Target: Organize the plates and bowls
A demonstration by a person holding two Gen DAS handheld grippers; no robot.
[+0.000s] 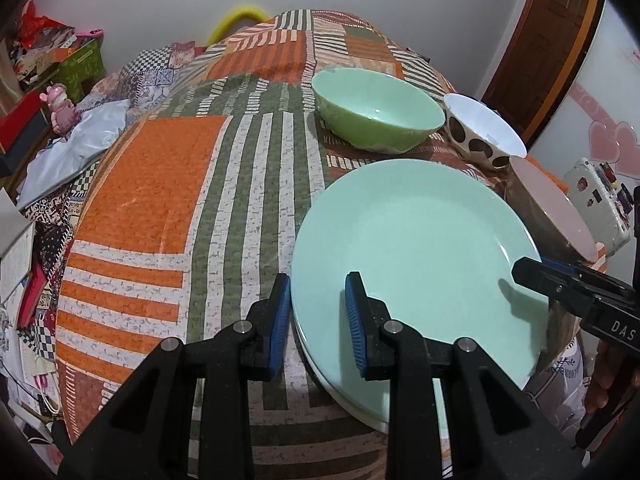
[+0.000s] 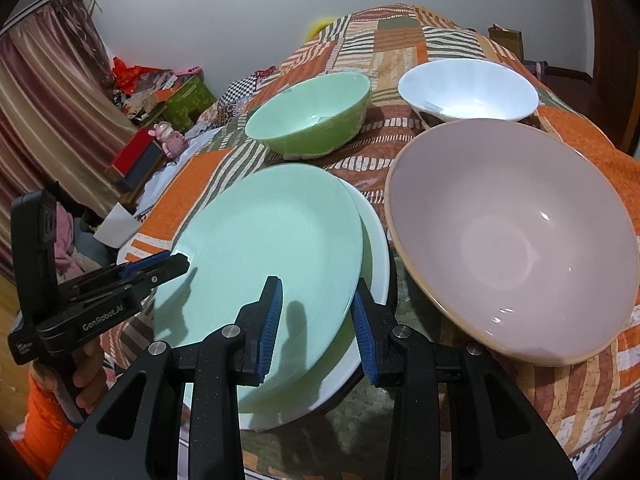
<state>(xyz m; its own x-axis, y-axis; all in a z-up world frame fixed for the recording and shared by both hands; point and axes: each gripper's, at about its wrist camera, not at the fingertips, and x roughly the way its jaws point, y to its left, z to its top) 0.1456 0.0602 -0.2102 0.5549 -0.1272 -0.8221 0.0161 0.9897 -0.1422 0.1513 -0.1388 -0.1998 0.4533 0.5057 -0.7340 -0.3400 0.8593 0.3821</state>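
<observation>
Mint plate (image 1: 416, 240) on white plate (image 2: 376, 248), stacked, bed (image 1: 160, 184) centre. Both tongs, left (image 1: 318, 320) and right (image 2: 318, 324), nearly closed, each pinching mint rim. Unstacked still: green bowl (image 1: 376, 108) at 12 o'clock, white bowl (image 2: 468, 88) at 1, pink bowl (image 2: 516, 240) at 3.

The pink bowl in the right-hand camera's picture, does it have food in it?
No. The pink bowl is bare inside, showing only its smooth glazed bottom with a few glints of light.
</observation>
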